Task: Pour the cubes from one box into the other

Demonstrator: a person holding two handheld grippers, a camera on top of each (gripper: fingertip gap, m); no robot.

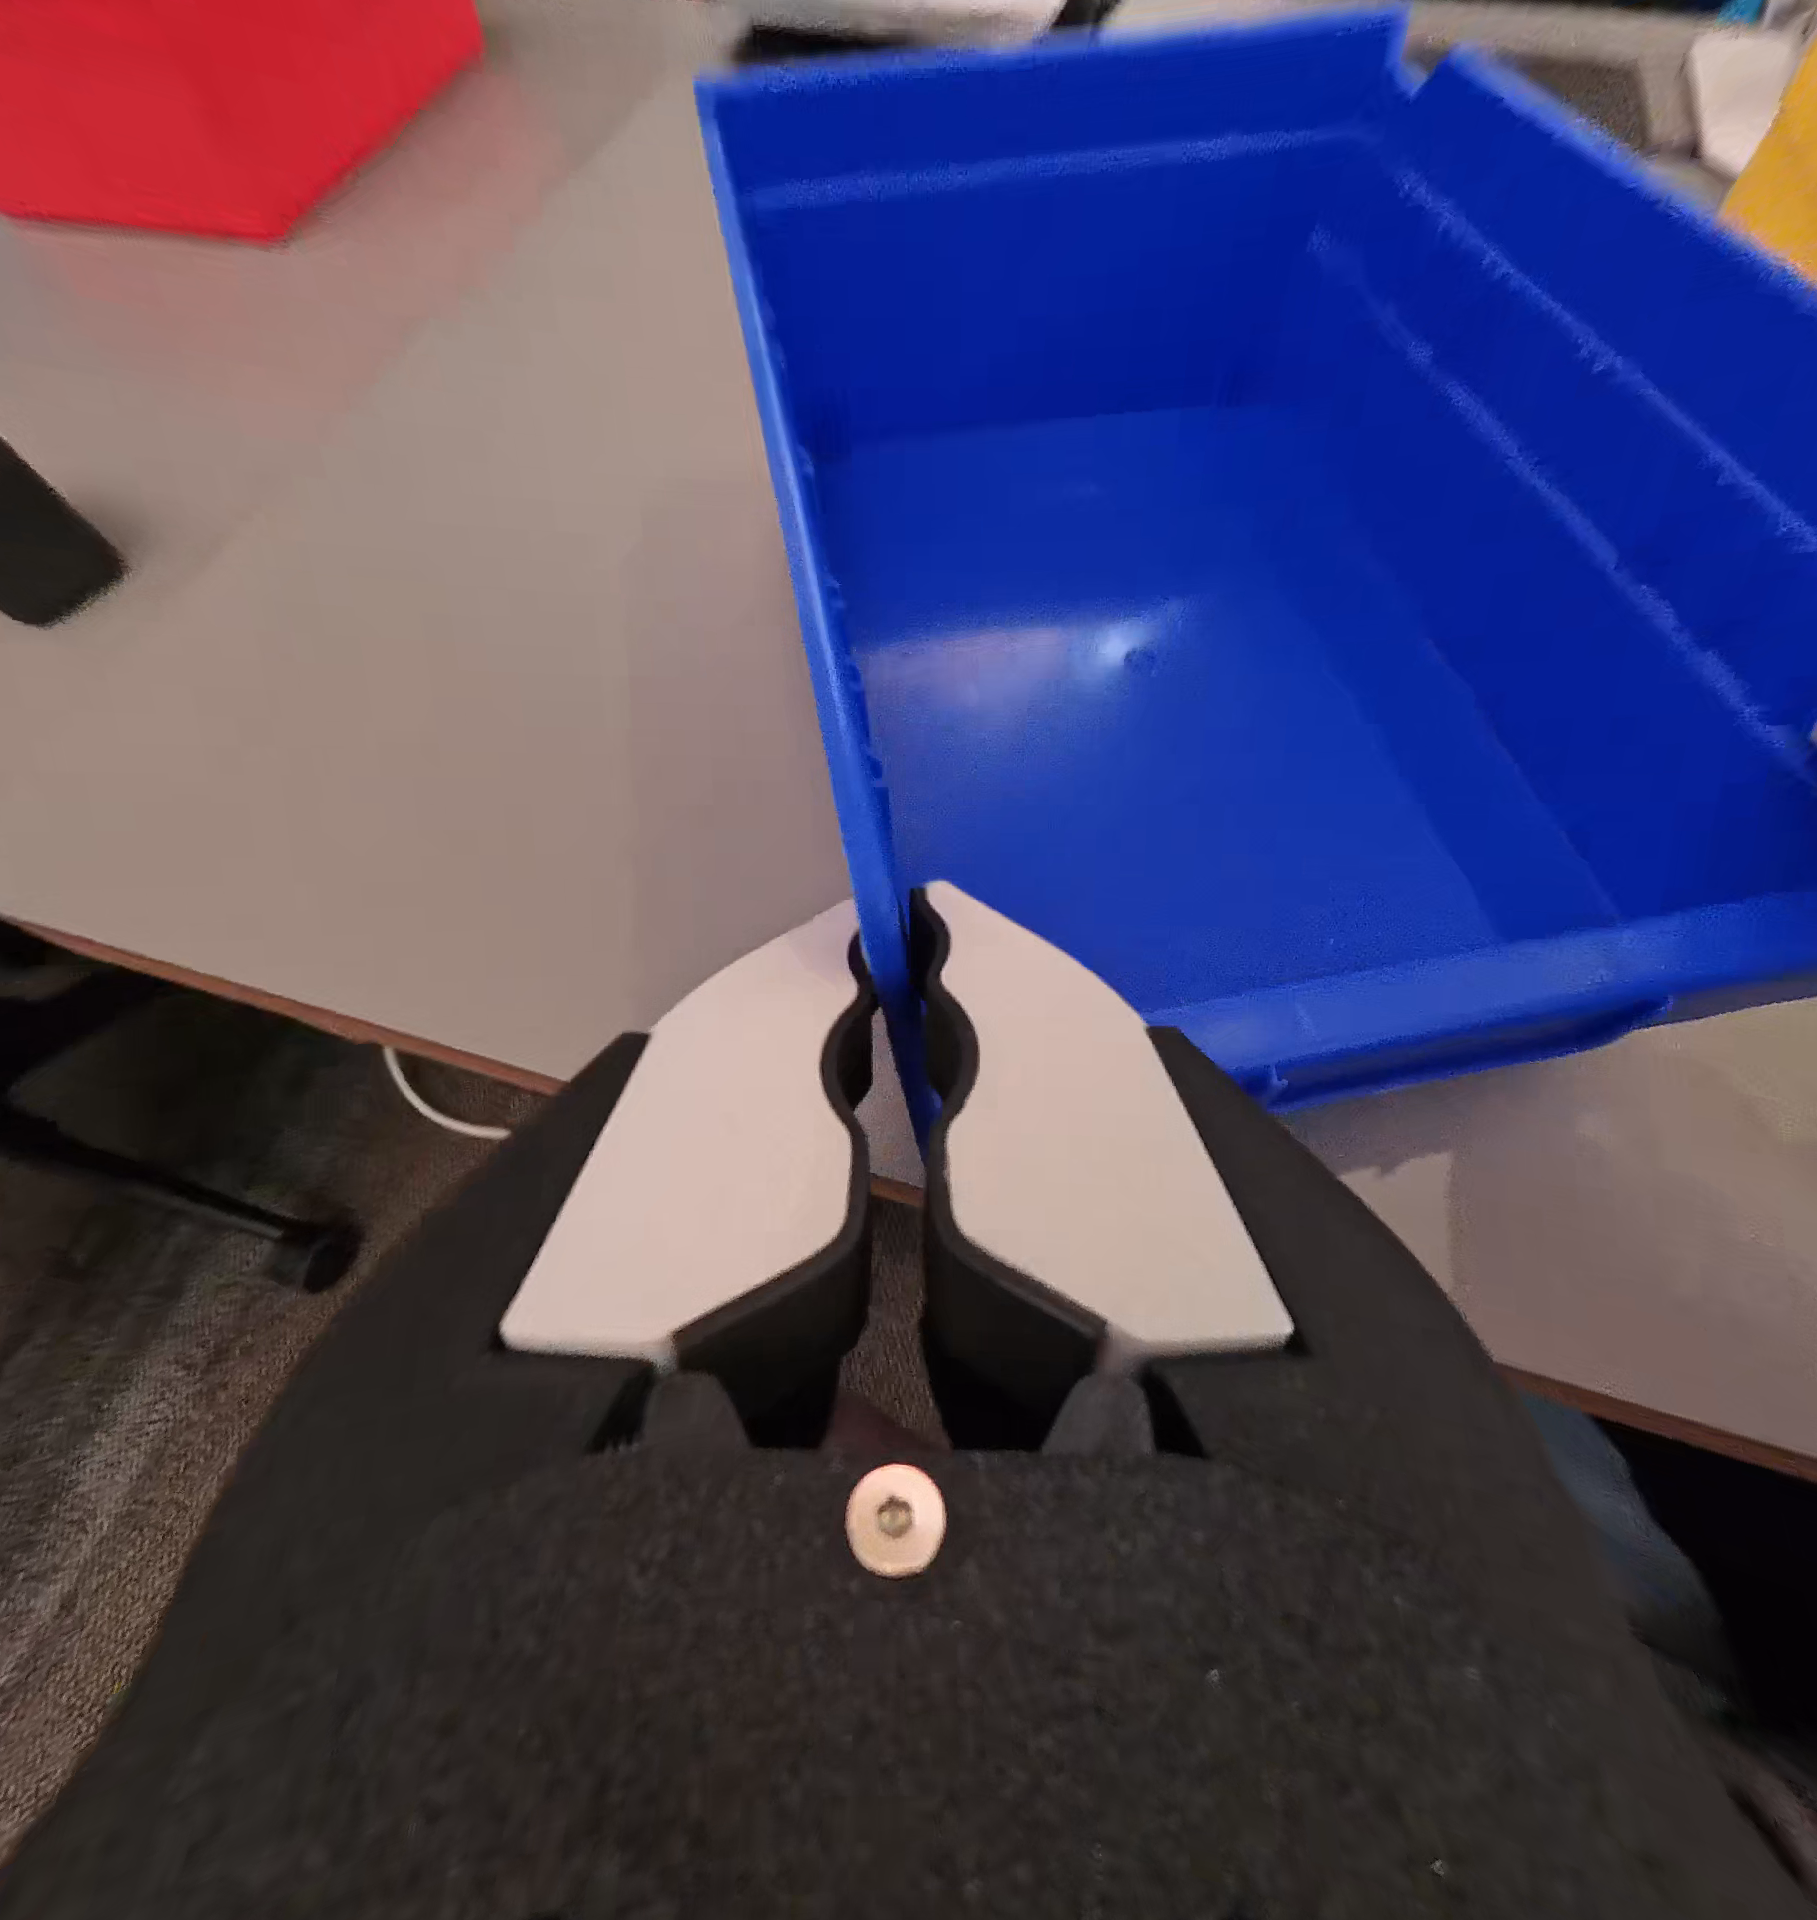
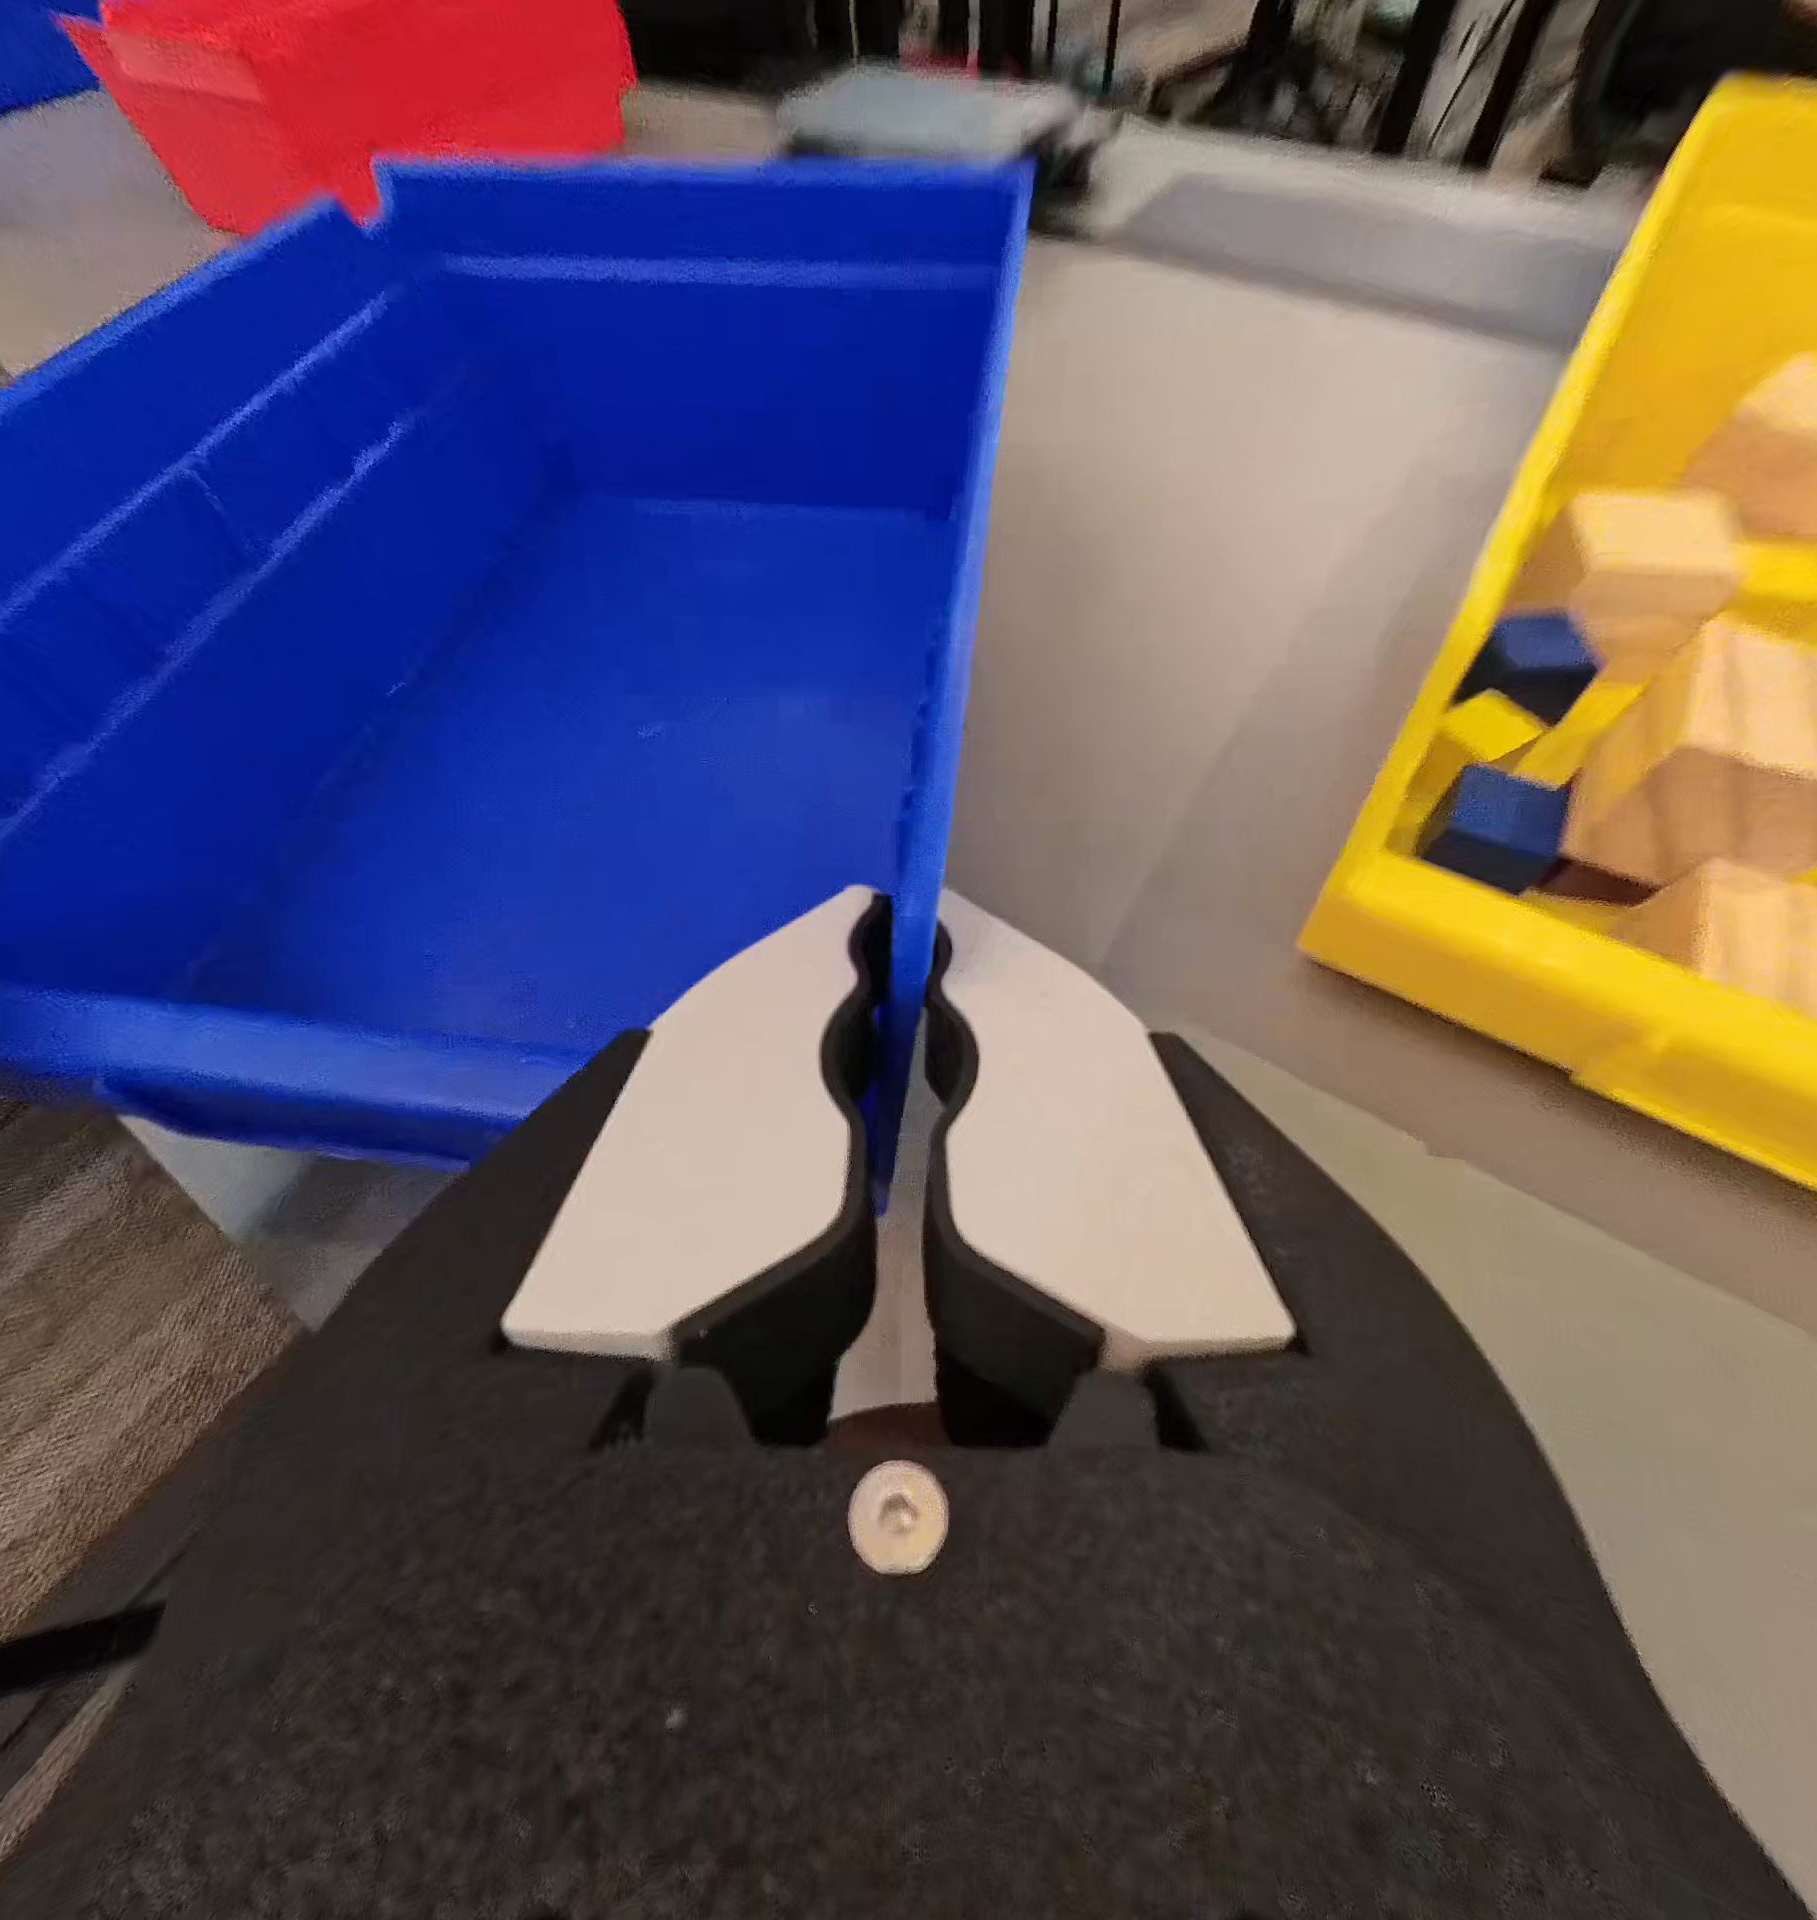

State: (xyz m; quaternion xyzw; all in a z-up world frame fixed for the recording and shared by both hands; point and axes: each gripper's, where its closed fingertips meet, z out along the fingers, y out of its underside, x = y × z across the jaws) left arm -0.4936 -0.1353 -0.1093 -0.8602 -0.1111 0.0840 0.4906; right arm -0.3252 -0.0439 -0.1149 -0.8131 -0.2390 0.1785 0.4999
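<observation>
The left gripper (image 1: 888, 1023) has its jaws closed on the left side wall of the blue box (image 1: 1247, 665). The right gripper (image 2: 899, 1023) has its jaws closed on the opposite, right side wall. Each pair of jaws is nearly shut, with only the thin wall between them. The blue box is empty; its long axis runs straight ahead of both pairs of jaws, and its near end appears to overhang the edge of the desk (image 1: 384, 644).

The cubes (image 2: 1714, 686), wooden, blue and yellow, lie in the yellow box (image 2: 1486, 966), ahead and to the right of the right jaws, on the desk. The right gripper is the nearer. Judged from this, the pour is complete and the blue box remains to be set down. A red box (image 1: 187, 114) sits ahead-left of the left jaws.
</observation>
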